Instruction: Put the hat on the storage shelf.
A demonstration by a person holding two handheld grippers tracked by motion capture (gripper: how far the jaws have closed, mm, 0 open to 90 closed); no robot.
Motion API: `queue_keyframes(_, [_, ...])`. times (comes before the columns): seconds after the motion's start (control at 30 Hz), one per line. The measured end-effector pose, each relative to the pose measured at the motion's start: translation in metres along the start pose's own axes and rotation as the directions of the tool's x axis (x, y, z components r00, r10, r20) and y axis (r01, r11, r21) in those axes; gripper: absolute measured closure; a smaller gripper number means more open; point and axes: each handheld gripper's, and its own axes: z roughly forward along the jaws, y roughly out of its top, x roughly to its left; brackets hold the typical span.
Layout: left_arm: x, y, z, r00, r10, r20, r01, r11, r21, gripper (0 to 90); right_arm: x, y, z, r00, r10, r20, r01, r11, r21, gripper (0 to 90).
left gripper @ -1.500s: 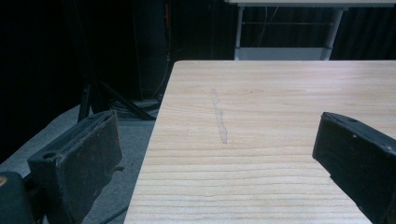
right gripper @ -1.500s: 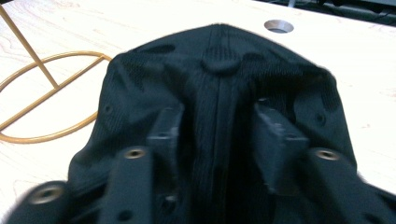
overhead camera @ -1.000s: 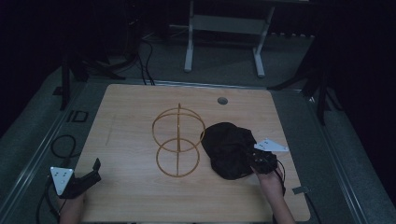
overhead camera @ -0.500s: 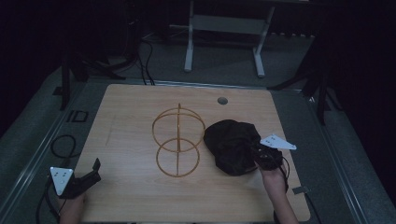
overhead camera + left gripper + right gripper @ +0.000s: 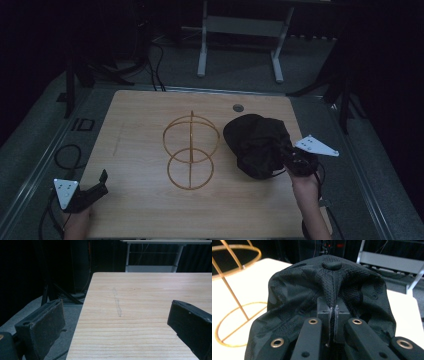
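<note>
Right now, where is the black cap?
In the high view the black cap is on the table's right side, pinched in the right gripper, just right of the gold wire stand.

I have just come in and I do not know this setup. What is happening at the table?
A person works at a wooden table with a gripper in each hand. The right gripper is shut on the fabric of a black cap, pinched at its crown, beside a gold wire stand. The left gripper rests open near the table's near left corner, holding nothing. The cap is not yet on the stand.
</note>
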Motion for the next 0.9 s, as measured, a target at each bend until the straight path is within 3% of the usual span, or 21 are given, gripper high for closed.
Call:
queue_keyframes(0.57, [0.0, 0.0, 0.001, 1.0, -0.004, 0.0, 0.004, 0.9999, 0.014, 1.8, 0.001, 0.062, -0.042, 0.9987, -0.046, 0.023, 0.048, 0.993, -0.108, 86.3])
queue_keyframes(0.9, [0.0, 0.0, 0.0, 1.0, -0.004, 0.0, 0.004, 0.9999, 0.012, 1.8, 0.008, 0.095, -0.06, 0.9972, -0.07, 0.027, 0.074, 0.982, -0.174, 86.3])
